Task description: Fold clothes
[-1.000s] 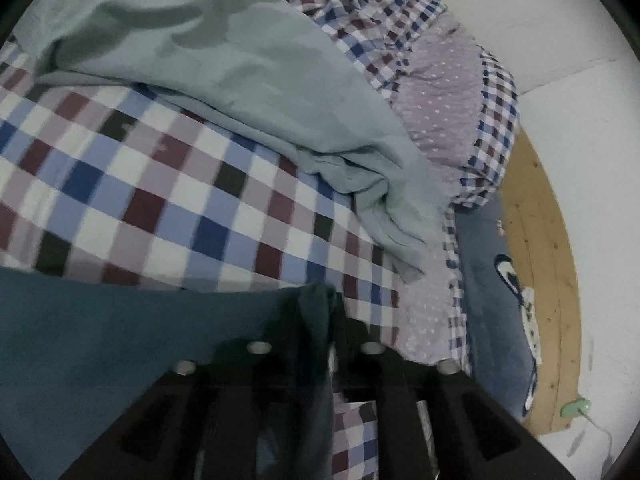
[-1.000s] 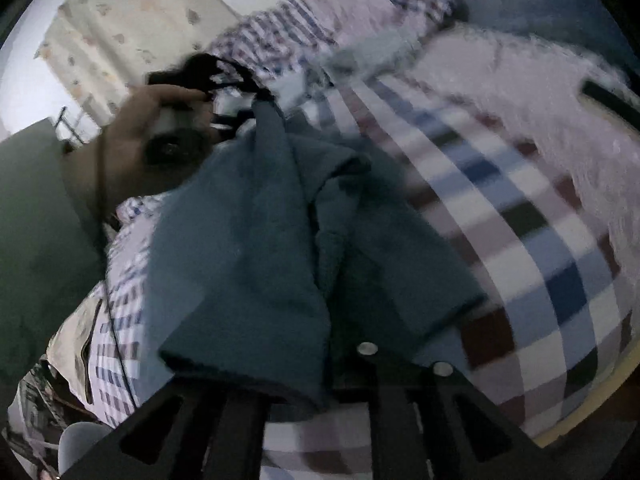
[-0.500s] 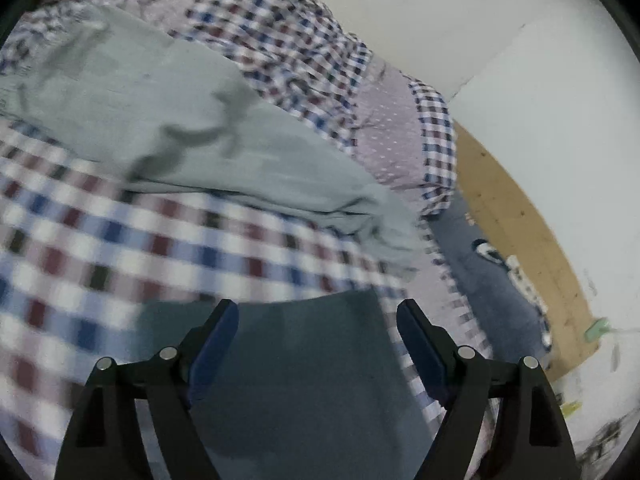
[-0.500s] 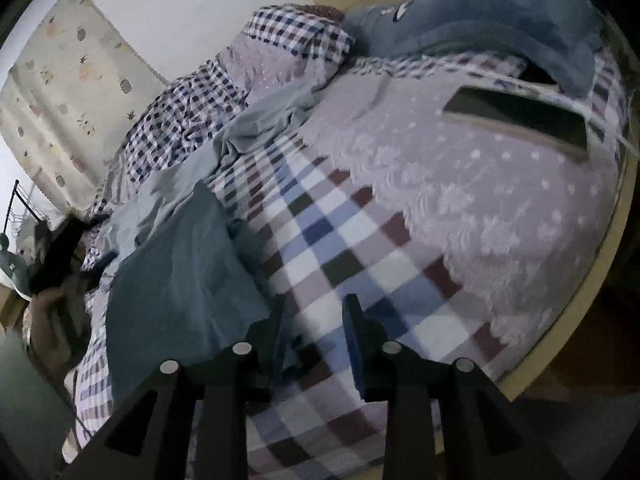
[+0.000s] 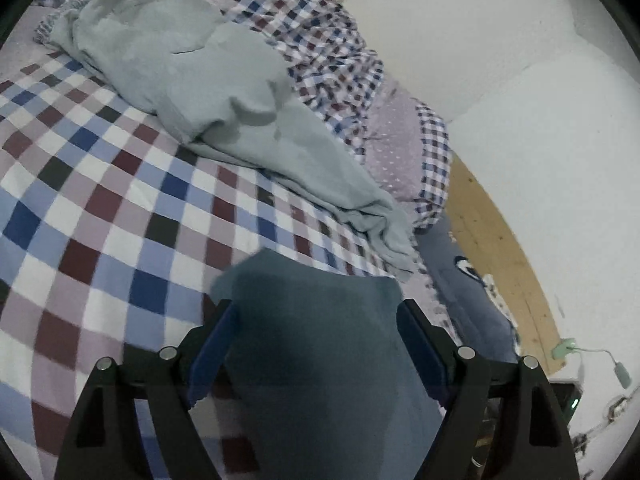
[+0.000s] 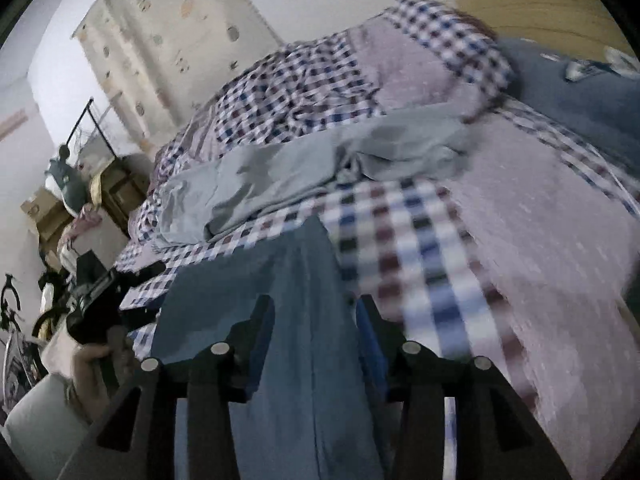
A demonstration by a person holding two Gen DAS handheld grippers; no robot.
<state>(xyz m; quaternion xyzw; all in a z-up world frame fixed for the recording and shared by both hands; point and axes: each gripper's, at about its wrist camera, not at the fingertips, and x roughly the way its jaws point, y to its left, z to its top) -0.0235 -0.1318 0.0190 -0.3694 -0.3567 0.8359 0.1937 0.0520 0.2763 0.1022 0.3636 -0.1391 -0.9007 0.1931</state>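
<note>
Left gripper (image 5: 316, 344) above the bed, jaws wide apart, blue pads (image 5: 212, 348) clear of the cloth; opened within the last second, no change in the last half. Dark teal garment (image 5: 320, 344) flat on the checked bedspread (image 5: 100, 184), seen between the jaws but not pinched. Right gripper (image 6: 316, 332) with jaws part open, just been opening; same teal garment (image 6: 296, 320) in the gap, a lengthwise fold ridge down the middle, no visible pinch by the pads. Light grey garment (image 5: 224, 92) crumpled further up the bed, apart from the teal one, one end trailing toward the bed's edge. Small-check duvet (image 5: 320, 40) bunched behind the grey garment. Blue plush (image 5: 464, 296) at the bed's edge by the wooden frame (image 5: 492, 240). In right wrist view, left gripper (image 6: 96, 312) in a hand (image 6: 92, 364) at lower left, beside the teal garment's edge; motion blur on the bedspread there.
</note>
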